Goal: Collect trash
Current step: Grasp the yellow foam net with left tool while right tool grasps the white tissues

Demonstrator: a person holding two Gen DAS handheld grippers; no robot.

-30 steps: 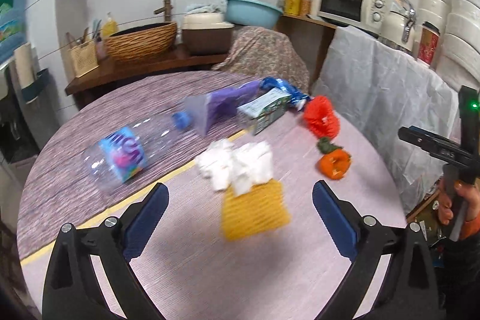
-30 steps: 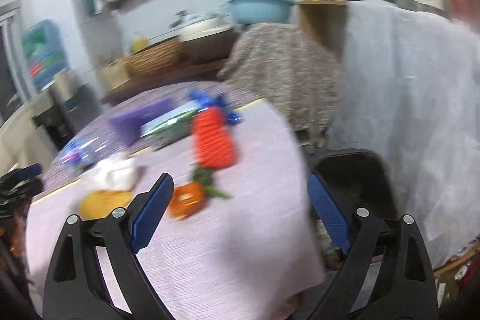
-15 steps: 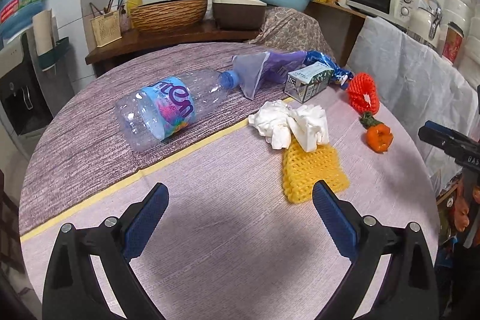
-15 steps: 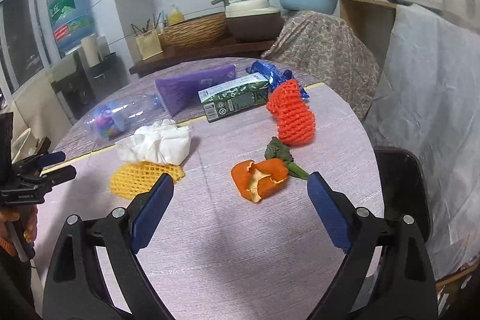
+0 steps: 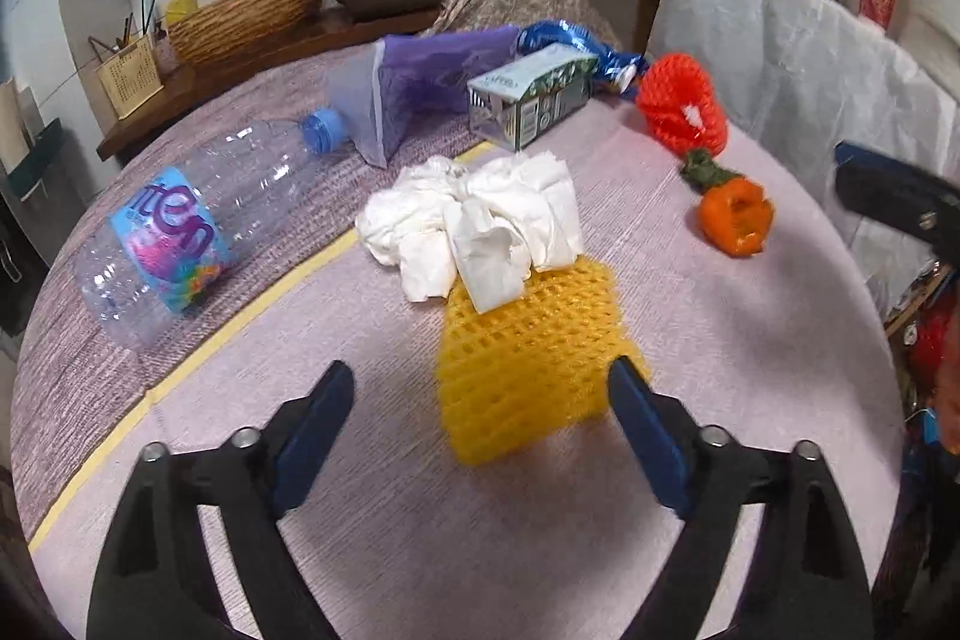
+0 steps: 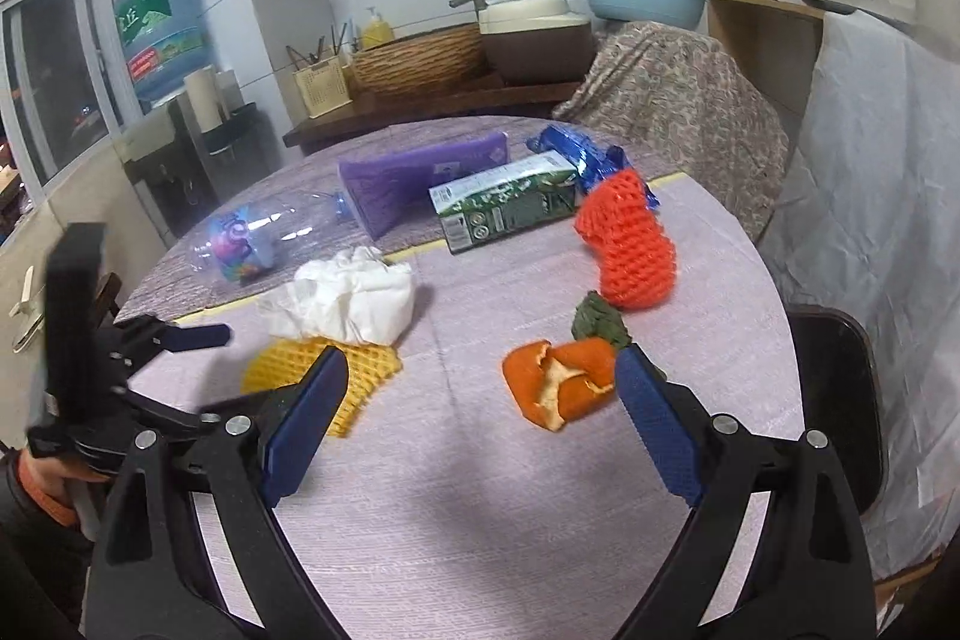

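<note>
Your left hand-held gripper [image 5: 480, 403] has dropped toward the yellow net [image 5: 528, 358], jaws just narrowing, released, net between them. Nothing collected: tissues [image 5: 480, 220] just behind the net, all trash on the bench [image 5: 480, 550].

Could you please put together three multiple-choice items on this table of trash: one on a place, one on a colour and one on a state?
1. The crumpled white tissue lies
A. partly on the yellow foam net
B. inside the bottle
C. on the carton

2. The cap of the clear plastic bottle is
A. red
B. blue
C. white

3. The left gripper is
A. shut on the tissue
B. shut on the orange peel
C. open, clamping nothing

Answers: 1 A, the tissue overlaps the net's far edge. 2 B, the cap shows blue. 3 C, the fingers stand apart around the net's near end, not pressing it.
</note>
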